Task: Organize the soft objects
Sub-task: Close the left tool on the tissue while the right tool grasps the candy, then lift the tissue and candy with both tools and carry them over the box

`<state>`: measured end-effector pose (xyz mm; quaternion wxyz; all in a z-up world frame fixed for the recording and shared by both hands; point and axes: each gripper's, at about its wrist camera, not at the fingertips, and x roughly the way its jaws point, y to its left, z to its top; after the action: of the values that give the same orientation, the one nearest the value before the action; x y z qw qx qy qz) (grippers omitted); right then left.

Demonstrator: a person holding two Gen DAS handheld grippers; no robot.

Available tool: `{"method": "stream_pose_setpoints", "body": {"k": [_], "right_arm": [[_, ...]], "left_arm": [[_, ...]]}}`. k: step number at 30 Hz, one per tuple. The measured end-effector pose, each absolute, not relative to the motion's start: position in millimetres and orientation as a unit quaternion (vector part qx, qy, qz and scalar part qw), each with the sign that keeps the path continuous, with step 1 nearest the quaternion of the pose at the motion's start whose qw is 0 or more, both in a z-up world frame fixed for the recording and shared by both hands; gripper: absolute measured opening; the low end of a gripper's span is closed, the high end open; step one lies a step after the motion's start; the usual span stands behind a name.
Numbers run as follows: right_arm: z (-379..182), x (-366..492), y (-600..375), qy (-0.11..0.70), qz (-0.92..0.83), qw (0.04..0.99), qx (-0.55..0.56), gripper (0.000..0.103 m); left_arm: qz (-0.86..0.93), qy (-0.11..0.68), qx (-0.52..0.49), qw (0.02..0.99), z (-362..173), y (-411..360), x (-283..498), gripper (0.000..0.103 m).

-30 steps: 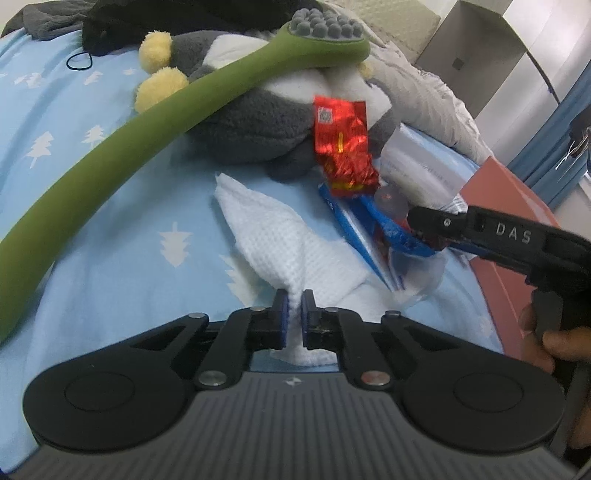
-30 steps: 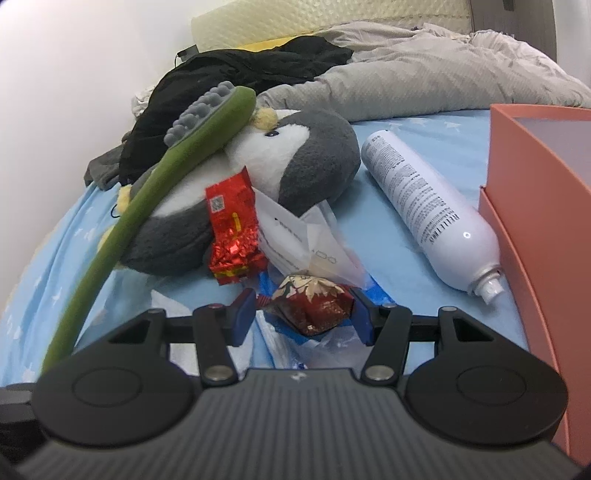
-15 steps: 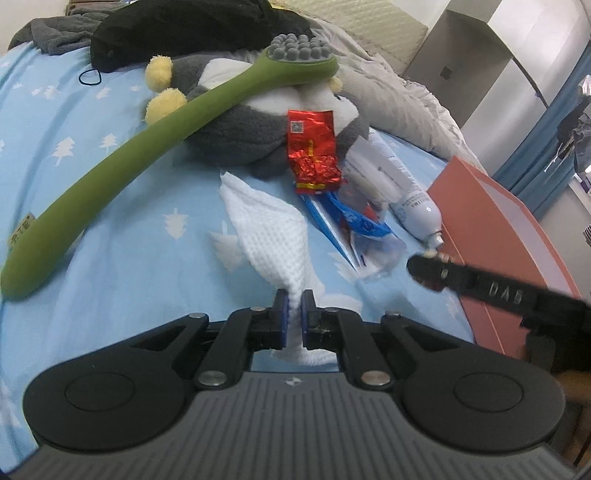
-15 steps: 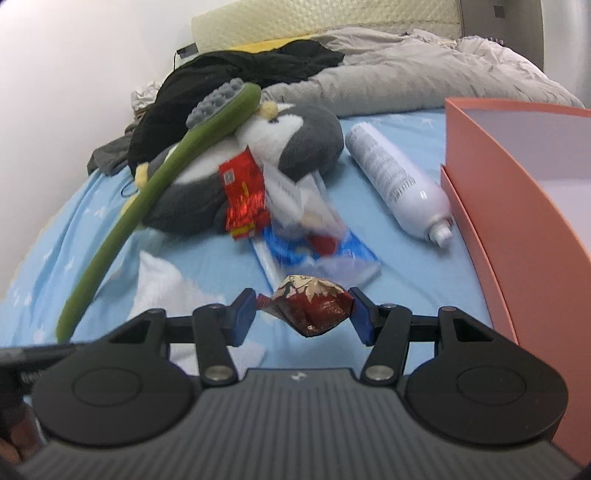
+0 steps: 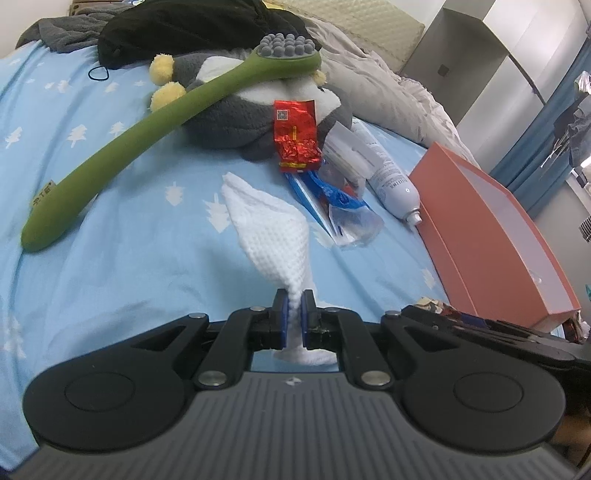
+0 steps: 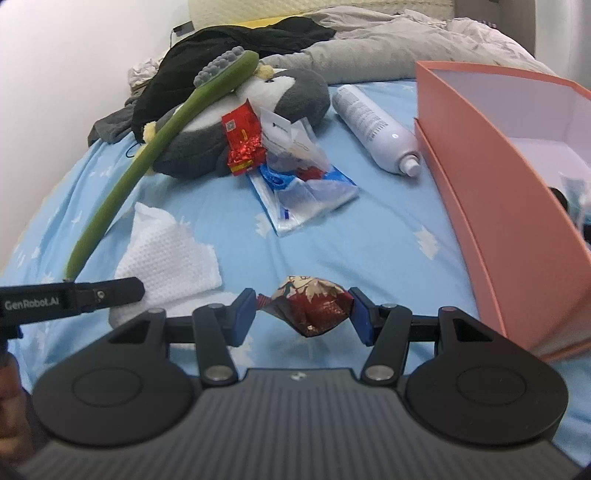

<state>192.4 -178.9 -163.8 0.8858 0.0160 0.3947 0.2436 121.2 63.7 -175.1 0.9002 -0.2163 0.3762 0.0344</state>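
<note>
My left gripper (image 5: 293, 317) is shut on a corner of a white waffle cloth (image 5: 271, 232) and lifts it off the blue bed sheet; the cloth also shows in the right wrist view (image 6: 168, 254). My right gripper (image 6: 303, 314) is shut on a dark red foil-wrapped candy (image 6: 310, 306), held above the sheet beside the open salmon box (image 6: 498, 206). A grey and white plush penguin (image 5: 236, 110) lies further back with a long green massage stick (image 5: 147, 136) across it.
A red foil packet (image 5: 295, 140), blue and clear plastic wrappers (image 5: 336, 206) and a white spray bottle (image 5: 391, 177) lie between the penguin and the box (image 5: 491, 232). Black clothing (image 5: 177, 26) and a grey duvet (image 5: 380, 85) lie at the head of the bed.
Both grippers have pulled back from the pile and risen. The right gripper carried the candy away from the wrappers toward the box. The left gripper lifted the cloth's corner.
</note>
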Motion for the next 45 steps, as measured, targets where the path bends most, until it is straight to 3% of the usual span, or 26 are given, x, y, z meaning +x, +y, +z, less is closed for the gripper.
{"method": "stream_pose_setpoints", "body": {"k": [15, 35, 45], "right_arm": [[-127, 166, -203, 0.351, 0.246, 0.903, 0.012, 0.057], [-9, 186, -267, 0.217, 0.203, 0.954, 0.034, 0.058], [44, 220, -322, 0.173, 0.140, 0.974, 0.042, 0.058]], "left_arm": [[0.015, 0.355, -0.200, 0.913, -139, 33, 110, 0.008], [-0.099, 0.245, -0.146, 0.953, 3, -45, 167, 0.008], [-0.165, 0.239, -0.124, 0.949, 52, -107, 231, 0.008]]}}
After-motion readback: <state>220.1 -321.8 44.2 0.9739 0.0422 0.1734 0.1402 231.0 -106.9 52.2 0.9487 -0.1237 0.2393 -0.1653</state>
